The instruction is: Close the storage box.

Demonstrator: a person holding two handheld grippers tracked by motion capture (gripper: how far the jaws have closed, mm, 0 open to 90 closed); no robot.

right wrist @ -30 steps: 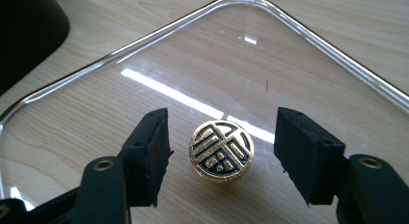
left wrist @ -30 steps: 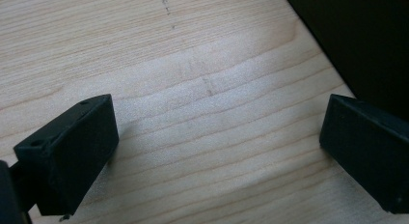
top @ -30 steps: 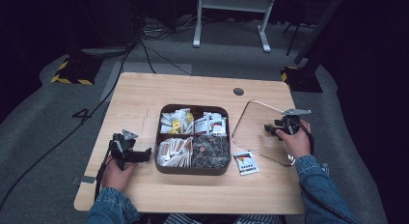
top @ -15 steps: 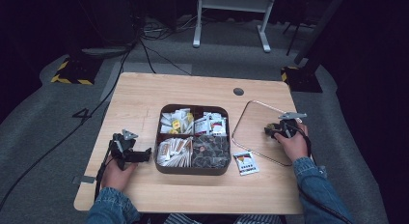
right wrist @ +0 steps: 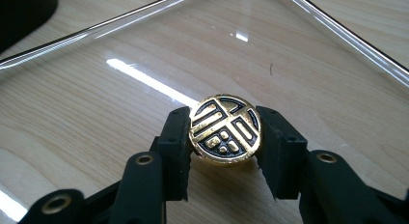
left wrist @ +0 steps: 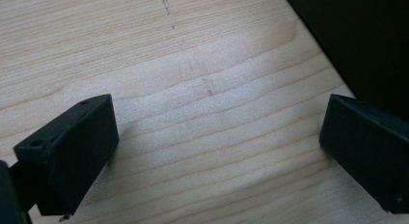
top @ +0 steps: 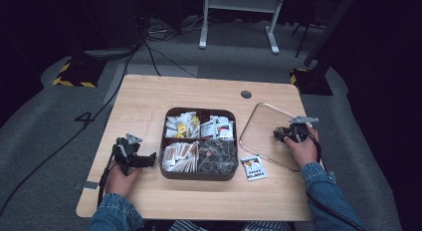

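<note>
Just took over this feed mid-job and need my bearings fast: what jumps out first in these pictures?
A round gold-and-black coin-like piece sits clamped between the jaws of the right hand-held gripper, above a clear tray at the table's right. In the middle stands a dark four-compartment box packed with packets, with one loose packet beside it. The left hand-held gripper rests open on the table.

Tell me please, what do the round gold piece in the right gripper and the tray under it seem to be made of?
The round gold piece looks like shiny gold foil or metal with black recessed pattern; bright glints suggest this, but which one is unclear. The tray seems clear plastic or glass: the wood grain shows through it, and light streaks reflect on it. The right gripper grips the piece by its edges.
</note>
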